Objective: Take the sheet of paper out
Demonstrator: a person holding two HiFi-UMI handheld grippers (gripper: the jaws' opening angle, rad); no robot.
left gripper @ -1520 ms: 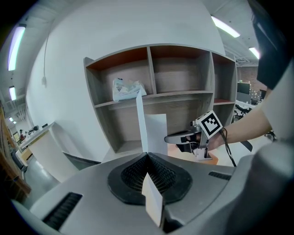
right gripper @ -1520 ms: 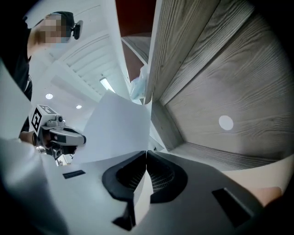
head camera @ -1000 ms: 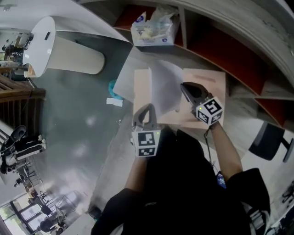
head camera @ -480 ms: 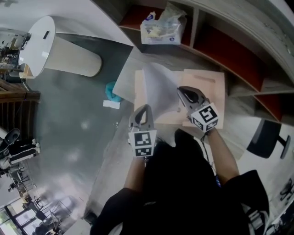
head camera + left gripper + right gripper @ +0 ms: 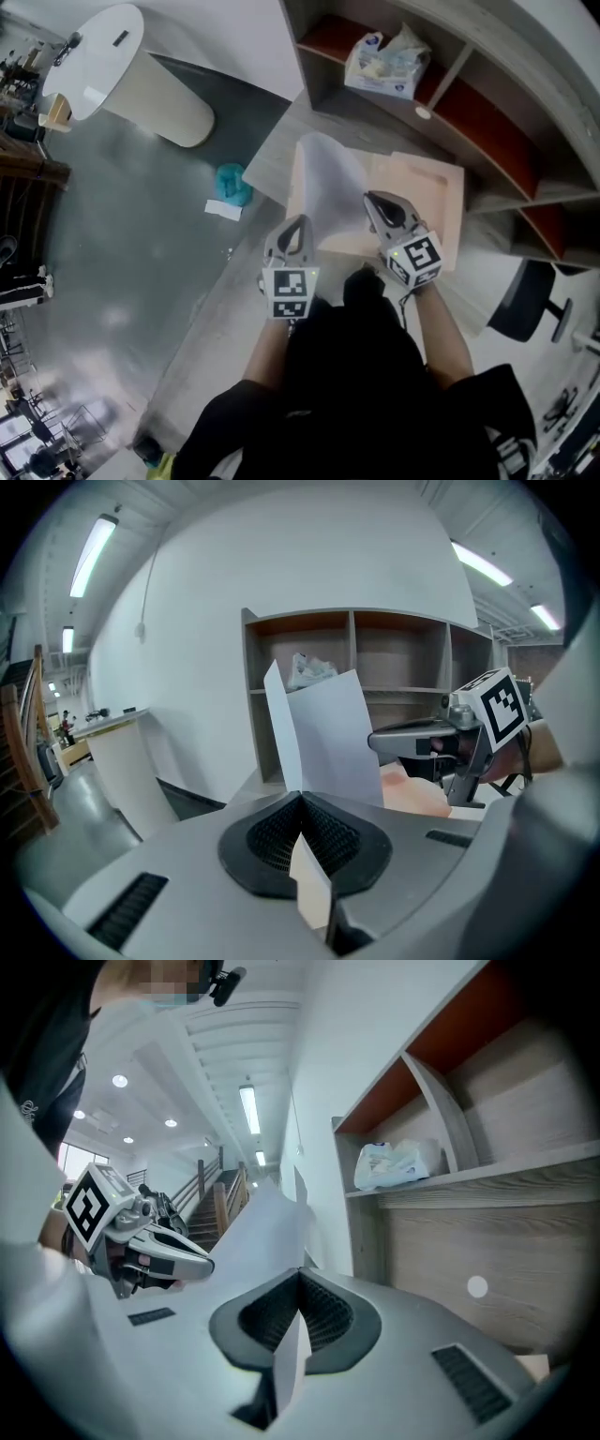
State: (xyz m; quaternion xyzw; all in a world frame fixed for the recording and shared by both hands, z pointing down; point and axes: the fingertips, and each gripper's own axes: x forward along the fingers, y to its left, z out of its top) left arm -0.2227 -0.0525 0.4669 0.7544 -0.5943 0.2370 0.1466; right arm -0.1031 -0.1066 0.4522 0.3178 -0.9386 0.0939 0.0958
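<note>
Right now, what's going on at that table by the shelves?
A person holds a gripper in each hand, and both are on one white sheet of paper. The left gripper is shut on the sheet's near edge, and the right gripper is shut on its right side. The sheet stands curved, raised above a pale pink folder lying flat on the table. Whether its lower edge is clear of the folder cannot be told. A plastic bag sits in the shelf unit behind.
</note>
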